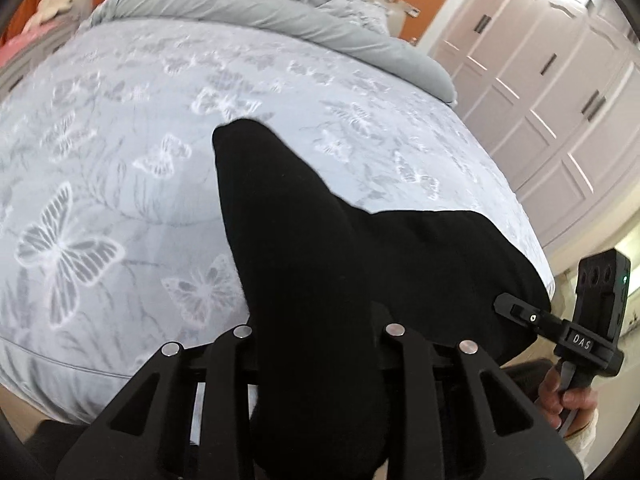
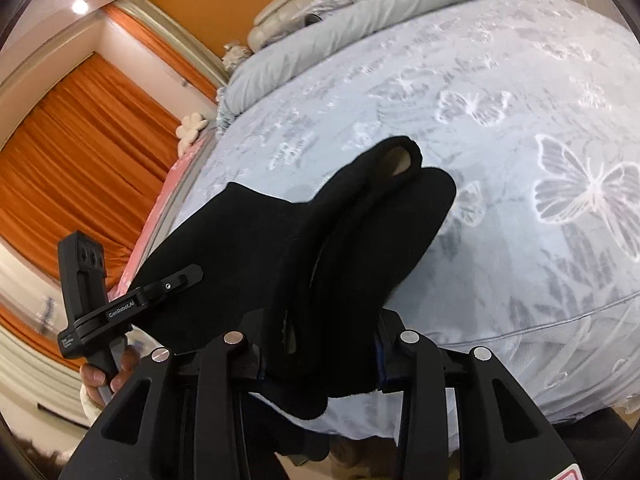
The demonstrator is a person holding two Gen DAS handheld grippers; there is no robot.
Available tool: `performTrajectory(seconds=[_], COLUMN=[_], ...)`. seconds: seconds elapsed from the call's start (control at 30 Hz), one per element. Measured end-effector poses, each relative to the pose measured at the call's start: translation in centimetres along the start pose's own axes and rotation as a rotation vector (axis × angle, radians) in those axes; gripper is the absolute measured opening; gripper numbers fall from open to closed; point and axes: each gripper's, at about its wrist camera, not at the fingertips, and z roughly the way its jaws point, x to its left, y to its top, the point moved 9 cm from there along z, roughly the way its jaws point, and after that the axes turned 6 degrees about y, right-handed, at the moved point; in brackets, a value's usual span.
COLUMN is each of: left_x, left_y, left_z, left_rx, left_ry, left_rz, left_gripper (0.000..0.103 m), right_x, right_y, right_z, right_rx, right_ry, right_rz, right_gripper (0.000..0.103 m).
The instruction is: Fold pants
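Observation:
The black pants [image 1: 312, 240] hang stretched between both grippers above the near edge of the bed. My left gripper [image 1: 320, 344] is shut on one end of the pants, and the cloth covers its fingertips. My right gripper [image 2: 320, 344] is shut on the other end of the pants [image 2: 320, 240], where a leg opening gapes toward the bed. Each gripper shows in the other's view, the right one [image 1: 520, 312] at the right edge and the left one [image 2: 176, 284] at the left, both pressed into the cloth.
The bed [image 1: 160, 140] has a pale blue butterfly cover and a rolled grey duvet [image 1: 280, 12] at its head. White wardrobe doors [image 1: 540, 80] stand to the right of the bed. Orange curtains [image 2: 80, 160] hang to its left.

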Motion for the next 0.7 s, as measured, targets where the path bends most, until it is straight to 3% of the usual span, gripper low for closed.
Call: performTrajectory(seconds=[0.2,0.37,0.57,0.7], left_x=[-0.8,-0.9,-1.5,-1.0], left_y=[4.3,10.2,19.3,24.7], left_z=[-4.4,-7.6,-7.3,-4.8], left_rx=[-0.105,-0.211,-0.324,-0.383], left_ry=[-0.01,-0.011,0.026,0.031], left_rz=[0.049,0.086,0.102,0.095], left_gripper=[0.026,0.027,0.027,0.027], right_x=[3.6,6.8,8.2,6.5], right_y=[3.3,9.9,19.2,25.0], right_z=[-3.9,-5.0,-3.5,-0.4], right_rx=[-0.082,-0.154,-0.242,-0.274], right_ry=[0.023,0.042,0.057,0.05], right_rz=[-0.107,-0.197,-0.264,-0.266], right_gripper=[0.035,0.035,0.035,0.036])
